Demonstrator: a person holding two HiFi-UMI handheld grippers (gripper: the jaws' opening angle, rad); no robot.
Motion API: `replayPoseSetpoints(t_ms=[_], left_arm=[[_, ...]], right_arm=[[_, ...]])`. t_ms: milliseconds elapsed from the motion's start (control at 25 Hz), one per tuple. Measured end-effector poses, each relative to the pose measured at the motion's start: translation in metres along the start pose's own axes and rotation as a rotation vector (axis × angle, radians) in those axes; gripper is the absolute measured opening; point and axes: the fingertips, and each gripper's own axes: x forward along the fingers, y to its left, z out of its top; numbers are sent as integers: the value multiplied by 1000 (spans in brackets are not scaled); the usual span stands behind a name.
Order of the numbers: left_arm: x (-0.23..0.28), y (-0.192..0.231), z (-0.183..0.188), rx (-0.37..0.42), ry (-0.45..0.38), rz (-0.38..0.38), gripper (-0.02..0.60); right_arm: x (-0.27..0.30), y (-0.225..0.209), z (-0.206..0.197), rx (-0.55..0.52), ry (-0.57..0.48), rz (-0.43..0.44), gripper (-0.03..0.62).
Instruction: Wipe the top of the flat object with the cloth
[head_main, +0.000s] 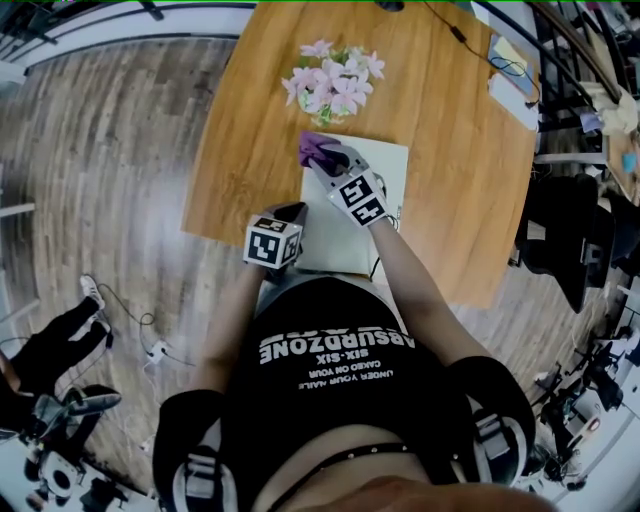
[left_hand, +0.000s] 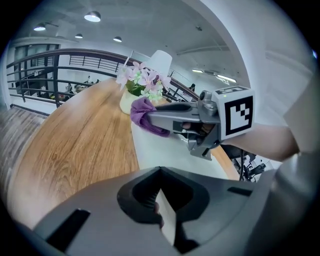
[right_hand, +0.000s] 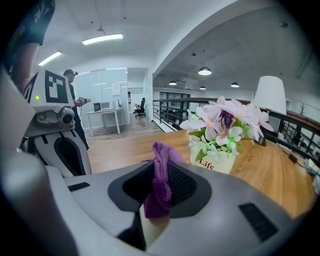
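A flat white board (head_main: 375, 168) lies on the wooden table (head_main: 455, 200). My right gripper (head_main: 326, 157) is shut on a purple cloth (head_main: 313, 148) and holds it at the board's far left corner, close to the flower pot. In the right gripper view the cloth (right_hand: 161, 182) hangs bunched between the jaws. My left gripper (head_main: 294, 213) sits at the board's near left edge. In the left gripper view, its jaws (left_hand: 161, 212) are shut on a thin white edge of the board (left_hand: 160, 150), and the cloth (left_hand: 143, 114) shows ahead.
A pot of pink flowers (head_main: 335, 85) stands just beyond the board, marked "Life" in the right gripper view (right_hand: 220, 150). A white lamp (right_hand: 270, 95) stands behind it. Papers and a cable (head_main: 510, 70) lie at the table's far right. Black chairs (head_main: 570, 240) stand to the right.
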Motion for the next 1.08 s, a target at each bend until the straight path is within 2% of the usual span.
replayPoseSetpoints(t_ms=[240,400,640,1080], left_arm=[[3,0,0,17,18,4,14],[4,-1,-1,78,51,60,14],[2,-4,0,120,59,116,14],[-3,-2,-9,94,80,150,14]], right_arm=[[0,-1,-3,6,-12,-4,95],[0,-1,-4,-1,-27,-8,94],[-2,1,-4,2,-33,-8,94],[-1,10,-7,26,-27,13,92]])
